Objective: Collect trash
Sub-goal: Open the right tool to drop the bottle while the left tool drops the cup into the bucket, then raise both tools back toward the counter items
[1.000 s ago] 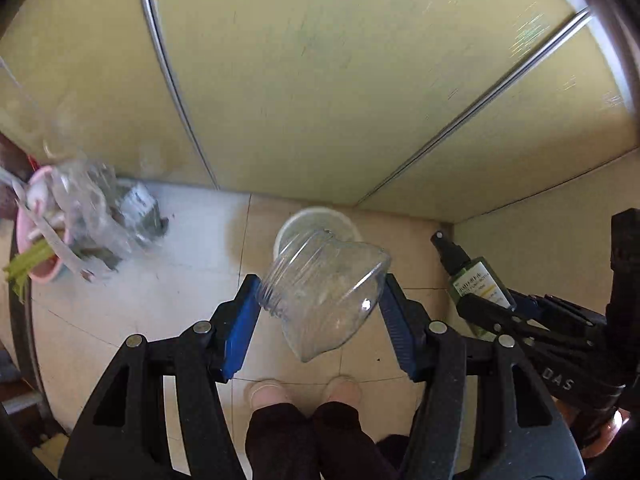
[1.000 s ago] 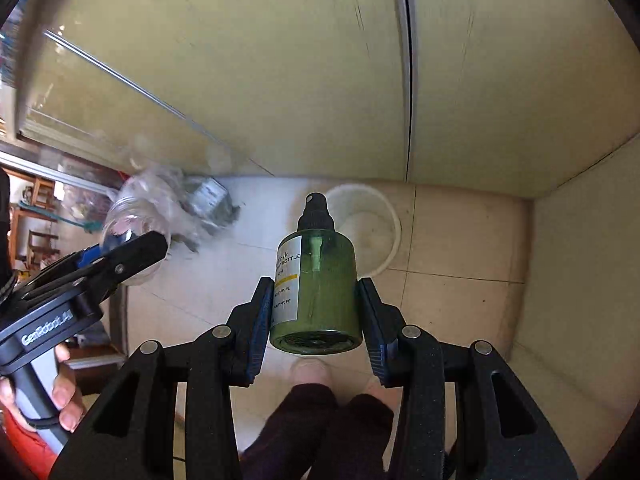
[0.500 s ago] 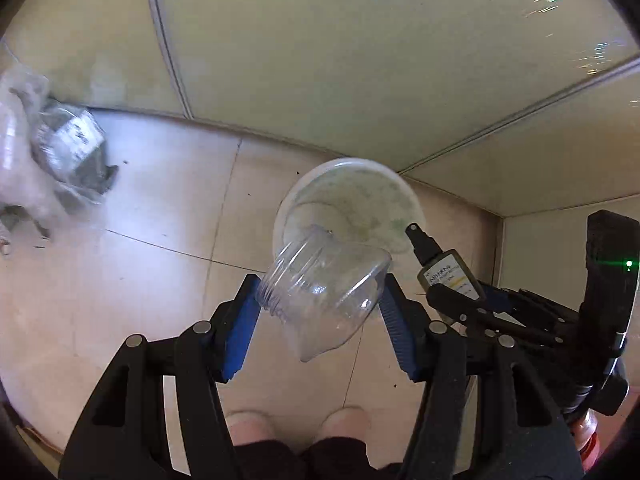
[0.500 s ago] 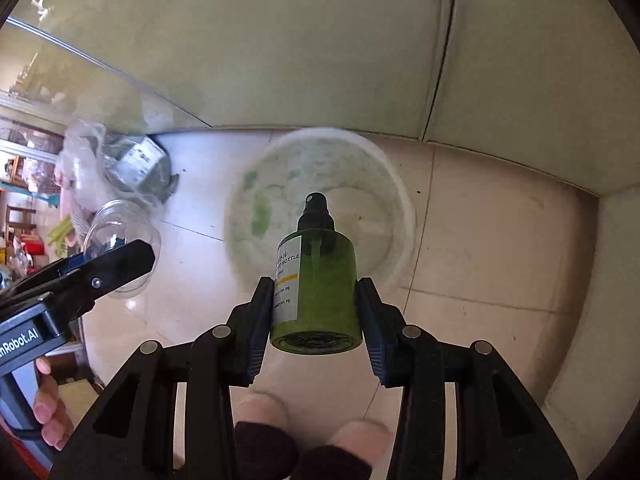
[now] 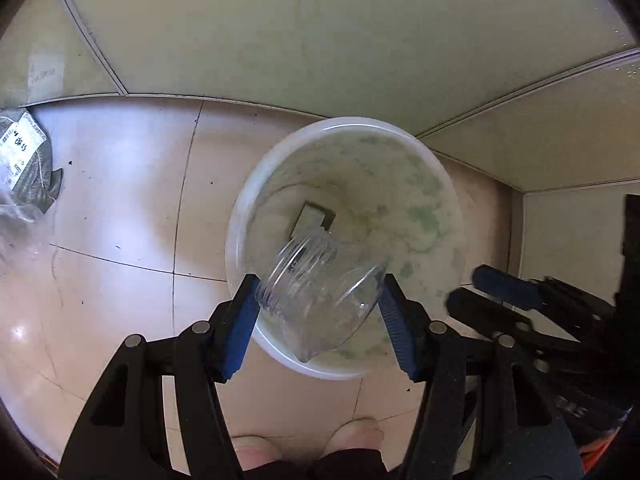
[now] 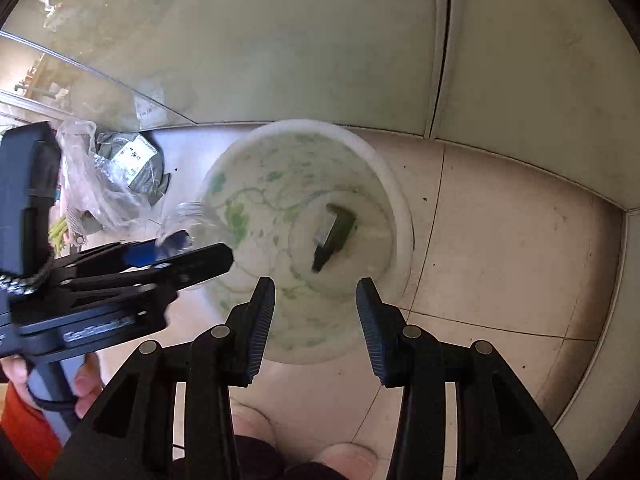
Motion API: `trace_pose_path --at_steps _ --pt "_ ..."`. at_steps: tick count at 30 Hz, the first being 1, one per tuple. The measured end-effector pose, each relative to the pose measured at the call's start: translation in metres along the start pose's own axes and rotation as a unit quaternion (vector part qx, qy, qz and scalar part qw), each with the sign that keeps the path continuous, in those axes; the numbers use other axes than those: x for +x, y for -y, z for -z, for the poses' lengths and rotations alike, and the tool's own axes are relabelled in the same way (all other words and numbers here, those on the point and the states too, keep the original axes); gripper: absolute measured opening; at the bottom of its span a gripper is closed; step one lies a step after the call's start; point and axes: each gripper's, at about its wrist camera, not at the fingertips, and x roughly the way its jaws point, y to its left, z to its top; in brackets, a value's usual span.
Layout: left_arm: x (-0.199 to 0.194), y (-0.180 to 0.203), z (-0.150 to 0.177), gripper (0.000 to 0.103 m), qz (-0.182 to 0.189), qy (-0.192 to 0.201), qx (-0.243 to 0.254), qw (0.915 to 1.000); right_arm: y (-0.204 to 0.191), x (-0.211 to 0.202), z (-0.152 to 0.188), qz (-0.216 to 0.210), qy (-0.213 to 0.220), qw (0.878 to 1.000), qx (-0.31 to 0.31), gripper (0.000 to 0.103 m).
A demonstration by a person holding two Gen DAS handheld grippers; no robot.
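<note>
A white bucket with green stains (image 5: 436,184) (image 6: 400,208) stands on the tiled floor below both grippers. My left gripper (image 5: 320,304) is shut on a clear plastic jar (image 5: 320,292), tilted, over the bucket's near rim; it also shows at the left of the right wrist view (image 6: 188,256). My right gripper (image 6: 316,312) is open and empty above the bucket. The green spray bottle (image 6: 334,236) lies on its side at the bucket's bottom; it also shows in the left wrist view (image 5: 312,220).
A pile of clear plastic and a grey labelled bag (image 6: 128,164) (image 5: 24,160) lies on the floor at the left by the wall. Pale green wall panels rise behind the bucket. My feet (image 5: 308,444) are below.
My right gripper opened and the green spray bottle dropped into the bucket. Both grippers moved lower and closer over the bucket. The left still holds the jar.
</note>
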Motion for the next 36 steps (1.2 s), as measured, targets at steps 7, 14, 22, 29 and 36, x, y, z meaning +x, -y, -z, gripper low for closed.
trace_pose_path --at_steps 7,14,22,29,36 --pt "-0.018 0.009 -0.002 0.069 0.004 -0.004 0.002 1.0 -0.008 -0.044 0.002 0.004 0.017 1.0 -0.007 0.039" --pt "-0.075 0.017 0.004 0.069 -0.025 0.007 -0.002 0.9997 -0.023 -0.113 0.007 0.012 0.038 0.999 0.004 0.039" --pt "-0.232 0.058 0.02 0.069 -0.066 0.059 0.026 0.9958 -0.057 -0.232 0.003 0.012 0.059 0.998 0.019 0.039" --pt "-0.397 0.1 0.028 0.069 -0.055 0.123 0.041 0.99 -0.095 -0.369 0.0 0.008 0.105 0.994 0.027 0.039" --pt "-0.537 0.132 0.032 0.069 -0.012 0.175 0.046 0.9835 -0.149 -0.486 0.004 0.028 0.164 0.986 0.024 0.039"
